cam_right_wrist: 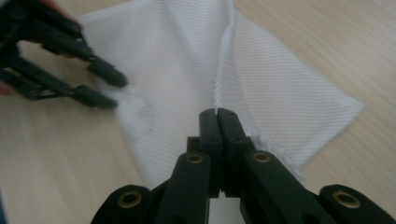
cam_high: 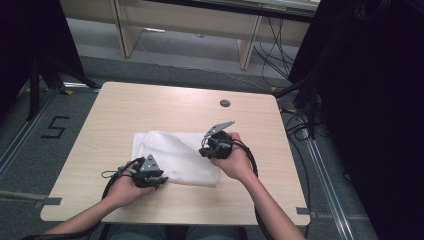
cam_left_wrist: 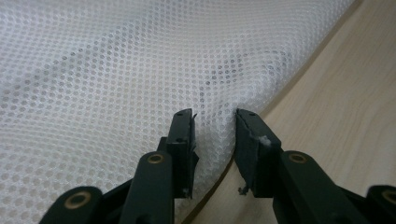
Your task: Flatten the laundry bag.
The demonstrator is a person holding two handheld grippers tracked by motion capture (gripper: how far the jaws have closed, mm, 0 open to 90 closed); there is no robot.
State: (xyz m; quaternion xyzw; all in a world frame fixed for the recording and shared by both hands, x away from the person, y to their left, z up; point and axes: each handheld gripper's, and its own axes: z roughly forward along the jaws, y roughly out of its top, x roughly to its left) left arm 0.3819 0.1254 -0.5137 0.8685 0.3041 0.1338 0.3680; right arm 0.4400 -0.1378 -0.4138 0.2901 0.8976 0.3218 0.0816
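Observation:
A white mesh cloth [cam_high: 170,152] lies on the pale wooden table [cam_high: 150,105], in front of the person. My left gripper [cam_high: 161,183] is at the cloth's near left corner. In the left gripper view its jaws [cam_left_wrist: 215,114] stand apart, with a raised fold of the mesh [cam_left_wrist: 140,70] between them. My right gripper [cam_high: 204,149] is at the cloth's right side, held a little above the table. In the right gripper view it [cam_right_wrist: 218,111] is shut on the cloth's stitched hem [cam_right_wrist: 224,60], which rises in a ridge from its tips. The left gripper [cam_right_wrist: 116,92] appears there at upper left.
A small round grommet [cam_high: 225,103] sits in the table near its far edge. Wooden furniture legs [cam_high: 125,30] stand behind the table. Dark stands and cables [cam_high: 305,100] crowd the right side, and a "5" [cam_high: 54,127] is marked on the floor at left.

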